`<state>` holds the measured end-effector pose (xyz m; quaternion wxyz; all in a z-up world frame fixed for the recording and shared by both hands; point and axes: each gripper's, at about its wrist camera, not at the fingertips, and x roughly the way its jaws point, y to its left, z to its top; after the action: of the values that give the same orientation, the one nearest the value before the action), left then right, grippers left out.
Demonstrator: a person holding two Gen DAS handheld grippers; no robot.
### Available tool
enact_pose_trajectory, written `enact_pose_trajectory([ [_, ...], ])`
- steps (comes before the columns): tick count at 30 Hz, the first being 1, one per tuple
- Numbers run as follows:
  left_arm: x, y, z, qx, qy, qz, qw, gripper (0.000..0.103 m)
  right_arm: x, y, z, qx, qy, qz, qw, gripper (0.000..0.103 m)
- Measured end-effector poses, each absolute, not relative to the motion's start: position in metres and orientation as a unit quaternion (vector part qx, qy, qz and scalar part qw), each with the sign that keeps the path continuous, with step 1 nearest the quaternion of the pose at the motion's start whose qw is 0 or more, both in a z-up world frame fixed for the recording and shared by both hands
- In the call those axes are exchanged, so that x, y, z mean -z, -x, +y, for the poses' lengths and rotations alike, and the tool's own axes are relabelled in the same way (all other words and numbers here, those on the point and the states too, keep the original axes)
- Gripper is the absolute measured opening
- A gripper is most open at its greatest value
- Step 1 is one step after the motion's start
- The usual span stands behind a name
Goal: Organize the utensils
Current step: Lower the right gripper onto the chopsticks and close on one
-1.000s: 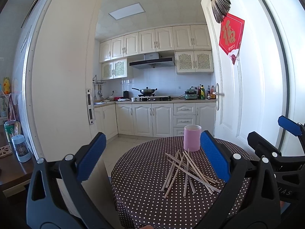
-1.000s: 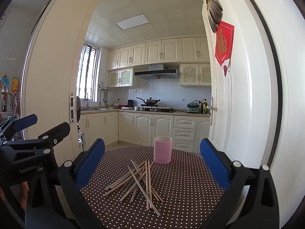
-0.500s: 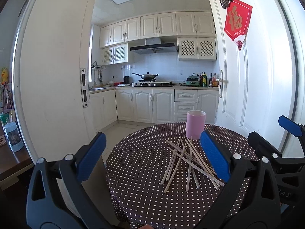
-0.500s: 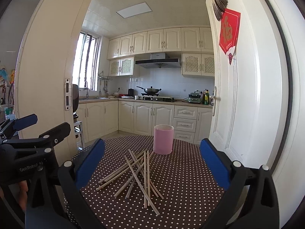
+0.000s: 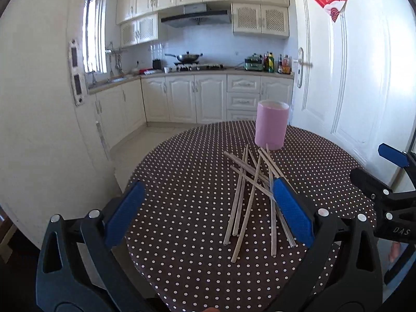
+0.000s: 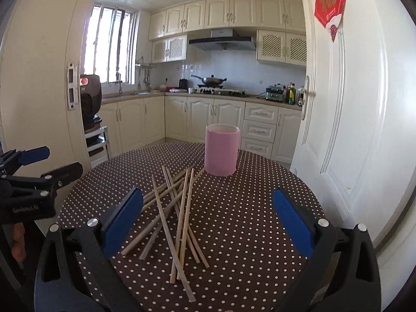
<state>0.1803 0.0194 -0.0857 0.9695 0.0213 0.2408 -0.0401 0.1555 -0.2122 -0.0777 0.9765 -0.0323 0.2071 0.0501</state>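
Note:
Several pale wooden chopsticks (image 5: 253,197) lie crossed in a loose pile on a round table with a brown, white-dotted cloth (image 5: 187,182). A pink cylindrical cup (image 5: 271,128) stands upright just behind the pile. The pile (image 6: 176,213) and the cup (image 6: 221,153) also show in the right wrist view. My left gripper (image 5: 208,213) is open and empty, above the near left part of the table. My right gripper (image 6: 206,218) is open and empty, above the near end of the pile. Each gripper shows at the edge of the other's view.
The table (image 6: 247,221) stands in a doorway to a kitchen with white cabinets (image 6: 208,119). An open white door (image 6: 351,130) is close on the right. A door frame (image 5: 52,104) is on the left. A chair (image 6: 96,143) stands past the table's left edge.
Both grippers have moved forward and tilted down toward the table, so the chopsticks and cup appear larger and closer. Both stay open. The chopsticks and cup have not moved.

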Motion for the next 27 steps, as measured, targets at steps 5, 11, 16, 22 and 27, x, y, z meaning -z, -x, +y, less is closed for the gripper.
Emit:
enact_pose_trajectory([
  [5, 0.105, -0.227, 0.015, 0.083, -0.031, 0.310, 0.946, 0.097, 0.098, -0.201, -0.225, -0.072, 0.015, 0.286, 0.955, 0.096],
  [11, 0.116, -0.267, 0.002, 0.119, -0.023, 0.370, 0.921, 0.089, 0.113, -0.244, -0.227, -0.108, -0.008, 0.355, 0.928, 0.082],
  [16, 0.128, -0.301, -0.003, 0.146, 0.024, 0.426, 0.892, 0.068, 0.121, -0.278, -0.237, -0.139, -0.061, 0.405, 0.901, 0.066],
  [22, 0.144, -0.332, -0.006, 0.141, 0.066, 0.477, 0.865, 0.049, 0.123, -0.295, -0.241, -0.158, -0.086, 0.428, 0.886, 0.060],
  [27, 0.150, -0.346, -0.013, 0.134, 0.074, 0.490, 0.859, 0.048, 0.127, -0.305, -0.239, -0.161, -0.091, 0.439, 0.879, 0.060],
])
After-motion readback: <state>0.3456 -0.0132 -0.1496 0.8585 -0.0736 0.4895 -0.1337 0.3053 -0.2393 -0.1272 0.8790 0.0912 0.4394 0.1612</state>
